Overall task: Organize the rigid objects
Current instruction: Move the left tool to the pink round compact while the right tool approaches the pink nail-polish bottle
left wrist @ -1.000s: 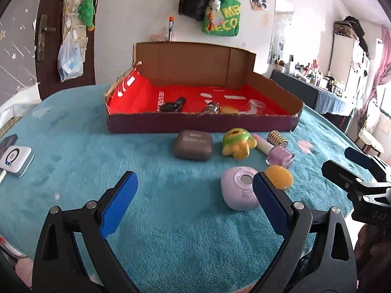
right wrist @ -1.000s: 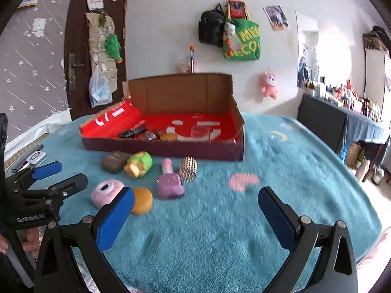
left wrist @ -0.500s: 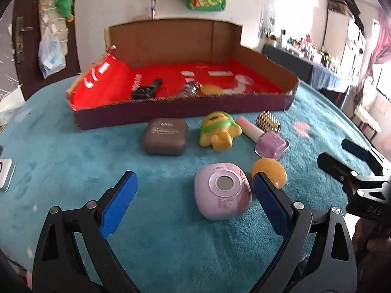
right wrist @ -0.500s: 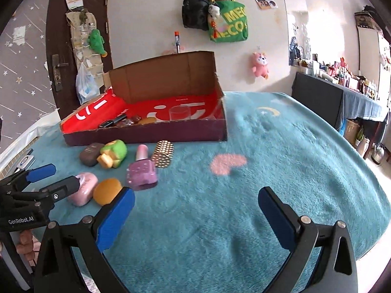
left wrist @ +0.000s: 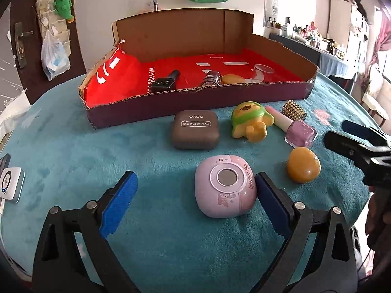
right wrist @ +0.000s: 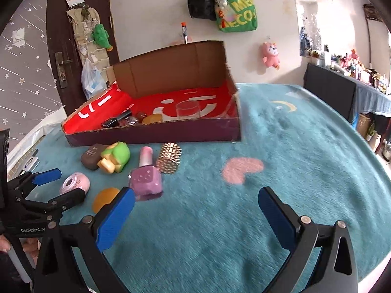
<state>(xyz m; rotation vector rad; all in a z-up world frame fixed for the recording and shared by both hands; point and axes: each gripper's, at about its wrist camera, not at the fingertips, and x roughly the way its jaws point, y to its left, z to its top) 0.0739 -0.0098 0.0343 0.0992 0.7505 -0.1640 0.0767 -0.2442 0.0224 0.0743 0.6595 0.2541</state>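
Observation:
A pink round case [left wrist: 226, 185] [right wrist: 74, 183] lies on the teal cloth, just inside the right finger of my open left gripper [left wrist: 195, 193] [right wrist: 58, 188]. Behind it lie a brown eye-shadow case [left wrist: 195, 130] [right wrist: 91, 156], a yellow-green toy [left wrist: 250, 121] [right wrist: 116, 157], a purple nail-polish bottle [left wrist: 297, 130] [right wrist: 146, 177], a gold studded cylinder [left wrist: 294, 109] [right wrist: 169, 161] and an orange disc [left wrist: 303, 168] [right wrist: 105, 199]. My right gripper [right wrist: 195, 207] [left wrist: 352, 134] hangs open over bare cloth, right of the bottle.
A cardboard box [left wrist: 195, 97] [right wrist: 156, 134] with a red lining holds a smartwatch [left wrist: 163, 83], a small jar [left wrist: 212, 78], an orange disc and a clear cup [right wrist: 187, 109]. A white device [left wrist: 9, 186] lies at the table's left edge. A hand shows at the lower left [right wrist: 5, 244].
My left gripper has moved forward and down, so the pink case now lies between its fingers. My right gripper has swung left and closer to the nail-polish bottle.

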